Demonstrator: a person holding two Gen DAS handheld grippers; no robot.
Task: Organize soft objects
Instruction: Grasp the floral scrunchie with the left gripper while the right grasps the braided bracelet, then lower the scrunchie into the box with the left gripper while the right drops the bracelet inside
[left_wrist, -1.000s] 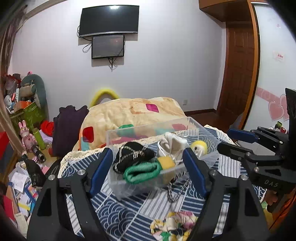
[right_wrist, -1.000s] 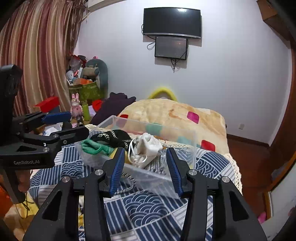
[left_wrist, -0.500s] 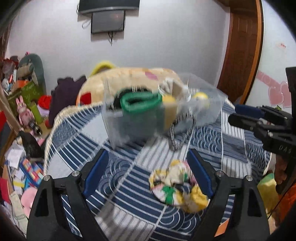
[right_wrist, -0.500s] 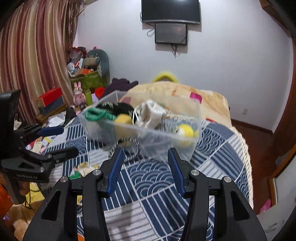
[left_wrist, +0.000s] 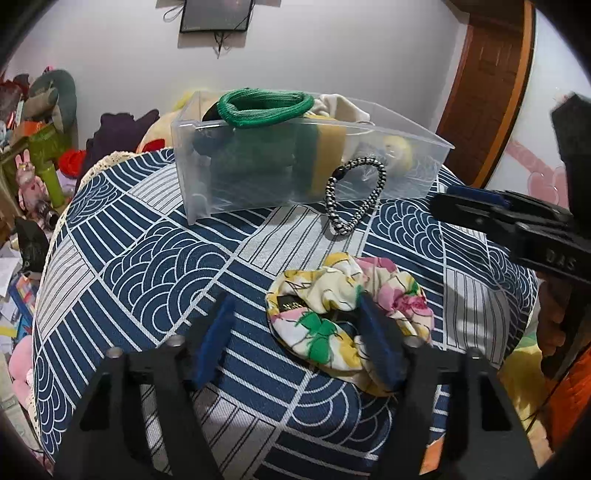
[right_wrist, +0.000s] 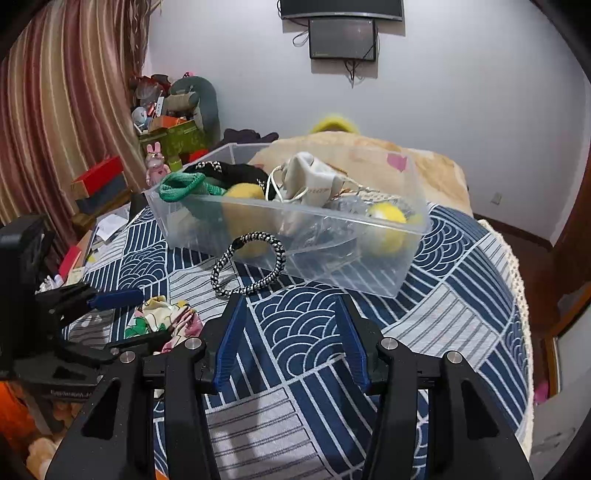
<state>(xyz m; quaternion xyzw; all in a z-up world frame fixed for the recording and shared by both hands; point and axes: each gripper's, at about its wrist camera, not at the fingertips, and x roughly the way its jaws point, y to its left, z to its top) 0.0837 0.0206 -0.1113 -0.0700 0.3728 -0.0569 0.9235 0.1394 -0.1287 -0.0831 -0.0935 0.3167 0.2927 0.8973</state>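
Note:
A clear plastic box (left_wrist: 258, 184) (right_wrist: 369, 266) stands on the blue patterned cloth and holds a green band (left_wrist: 264, 107), a white pouch (right_wrist: 310, 181), yellow balls (right_wrist: 386, 216) and black items. A black-and-white braided hair tie (left_wrist: 354, 195) (right_wrist: 251, 266) leans on the box's front wall. A floral scrunchie (left_wrist: 347, 310) (right_wrist: 162, 321) lies on the cloth. My left gripper (left_wrist: 295, 332) is open low over the cloth, its right finger over the scrunchie's hole. My right gripper (right_wrist: 291, 336) is open and empty, just short of the hair tie.
The round table (right_wrist: 461, 332) has a lace edge, with a drop on all sides. A cream quilt (right_wrist: 424, 166) lies behind the box. Toys, boxes and papers (right_wrist: 162, 125) crowd the floor at the left. A wooden door (left_wrist: 484, 92) is at the right.
Both grippers have dropped and tilted down toward the cloth. The left gripper has moved onto the floral scrunchie. The right gripper has come closer to the hair tie.

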